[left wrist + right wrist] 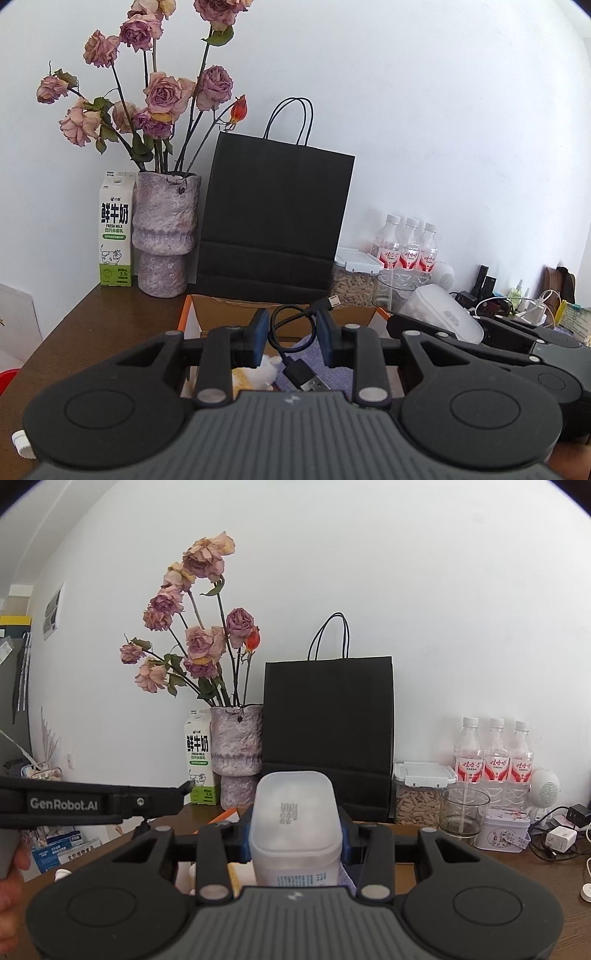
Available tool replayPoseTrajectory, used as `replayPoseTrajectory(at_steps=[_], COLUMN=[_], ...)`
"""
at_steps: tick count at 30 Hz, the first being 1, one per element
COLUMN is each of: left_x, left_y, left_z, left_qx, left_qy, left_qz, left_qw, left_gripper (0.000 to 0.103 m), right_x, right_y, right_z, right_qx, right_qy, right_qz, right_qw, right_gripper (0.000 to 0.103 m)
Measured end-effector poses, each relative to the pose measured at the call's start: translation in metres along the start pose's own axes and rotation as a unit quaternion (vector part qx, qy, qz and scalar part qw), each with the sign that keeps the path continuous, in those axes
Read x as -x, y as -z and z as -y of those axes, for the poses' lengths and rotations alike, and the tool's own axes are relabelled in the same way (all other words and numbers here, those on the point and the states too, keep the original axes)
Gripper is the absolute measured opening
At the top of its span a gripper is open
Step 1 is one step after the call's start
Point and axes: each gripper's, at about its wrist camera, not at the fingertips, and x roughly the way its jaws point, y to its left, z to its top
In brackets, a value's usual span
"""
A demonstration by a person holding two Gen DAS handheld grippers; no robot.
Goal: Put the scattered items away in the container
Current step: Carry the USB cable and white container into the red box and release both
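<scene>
Left gripper (291, 338): clenched on a black USB cable (295, 343); the coiled loop sits between the blue pads, one plug hangs below, the other sticks up to the right.
Right gripper (295, 834): grasping a translucent white tub (293, 823) by its sides; the tub stands upright between the pads.
Box (236, 308): open cardboard, orange rim, on the brown table (110, 325) directly under the left gripper.
Box contents: grey-blue cloth (332, 373) and a white and yellow soft item (255, 376).
Cable position: above the open box.
Tub position: in front of the black bag (328, 731), above the table.
Background: vase (164, 232) of dried roses, milk carton (115, 232), three bottles (493, 753), a glass (463, 812), all against the wall.
</scene>
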Motion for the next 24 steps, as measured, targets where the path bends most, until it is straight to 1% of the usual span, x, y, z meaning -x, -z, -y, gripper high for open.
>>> replayPoseTrajectory(at_steps=[7,12,15,18,21,24], left_x=[-0.034,-0.066,-0.087,-0.109,-0.128,-0.138], left_y=[-0.009,-0.011,-0.009,-0.002,0.006,0.015], left_z=[-0.009,-0.020,-0.025,-0.028,-0.030,-0.031], left_qx=[0.004,0.007,0.004,0.003,0.003,0.005], left_qy=[-0.004,-0.012,-0.014,-0.013,-0.013,-0.014], left_qz=[-0.003,-0.021,-0.038,-0.064,-0.090,-0.110], left_qw=[1.0000,0.9997,0.9992,0.9979,0.9958,0.9938], left_gripper=[0.029,0.029,0.029,0.029,0.029,0.029], right_x=[-0.031,-0.062,-0.081,-0.097,-0.106,-0.112], right_y=[0.000,0.010,0.017,0.020,0.022,0.026], right_z=[0.016,0.031,0.038,0.044,0.050,0.059], right_qx=[-0.009,-0.009,-0.001,0.006,0.015,0.014], right_qy=[0.003,0.009,0.016,0.022,0.038,0.054], right_qz=[-0.010,-0.038,-0.048,-0.058,-0.060,-0.069], right_qw=[1.000,0.999,0.999,0.998,0.997,0.996], right_gripper=[0.040,0.040,0.040,0.040,0.040,0.040])
